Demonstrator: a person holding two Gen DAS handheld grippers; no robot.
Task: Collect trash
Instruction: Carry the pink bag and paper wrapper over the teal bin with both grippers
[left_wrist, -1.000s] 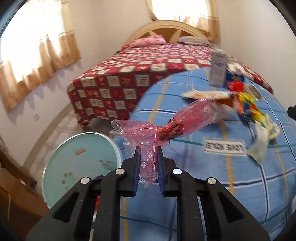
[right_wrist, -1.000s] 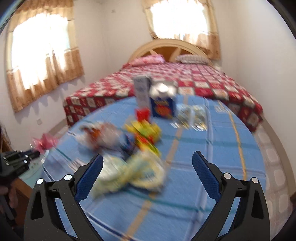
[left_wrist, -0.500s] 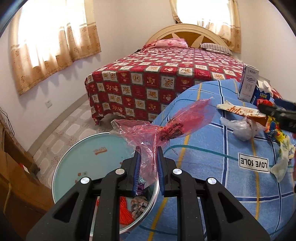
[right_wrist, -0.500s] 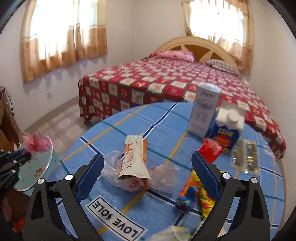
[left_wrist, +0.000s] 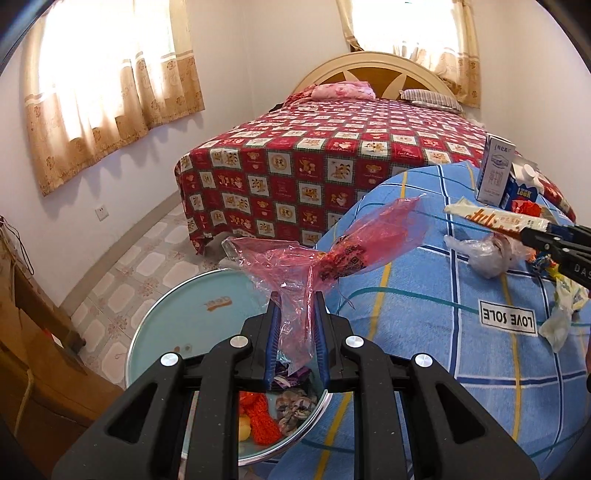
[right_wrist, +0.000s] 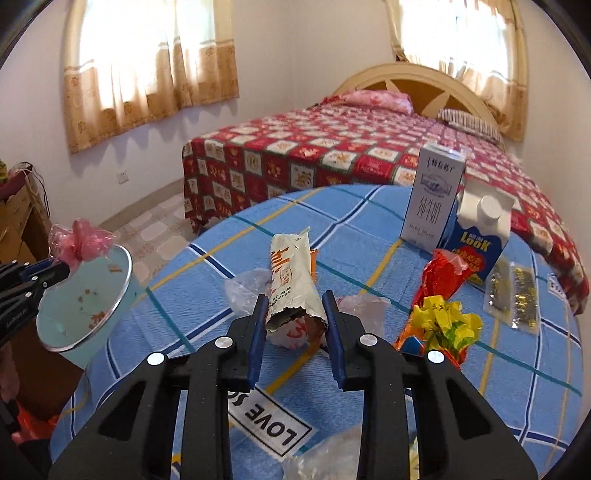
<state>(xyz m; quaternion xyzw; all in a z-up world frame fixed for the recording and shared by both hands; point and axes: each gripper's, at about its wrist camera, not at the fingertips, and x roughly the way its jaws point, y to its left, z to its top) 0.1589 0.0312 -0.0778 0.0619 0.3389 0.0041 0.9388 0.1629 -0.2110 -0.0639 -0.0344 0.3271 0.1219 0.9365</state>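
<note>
My left gripper (left_wrist: 295, 336) is shut on a pink plastic bag (left_wrist: 343, 251) and holds it above the open trash bin (left_wrist: 177, 317) beside the table. The bin's light blue lid (right_wrist: 85, 295) stands open, with trash inside. My right gripper (right_wrist: 295, 325) has its jaws closed around the end of a white and orange snack wrapper (right_wrist: 291, 284) lying on the blue checked tablecloth (right_wrist: 369, 229). The left gripper and pink bag (right_wrist: 83, 243) also show at the left of the right wrist view.
On the table lie clear plastic bags (right_wrist: 247, 288), red (right_wrist: 443, 277) and yellow wrappers (right_wrist: 443, 325), a white milk carton (right_wrist: 432, 195), a blue LOOK carton (right_wrist: 476, 240) and foil packets (right_wrist: 513, 295). A bed (left_wrist: 332, 155) stands behind. A wooden cabinet (left_wrist: 33, 354) is left.
My right gripper moved in over the table and closed around the white snack wrapper. My left gripper carried the pink bag over the trash bin.
</note>
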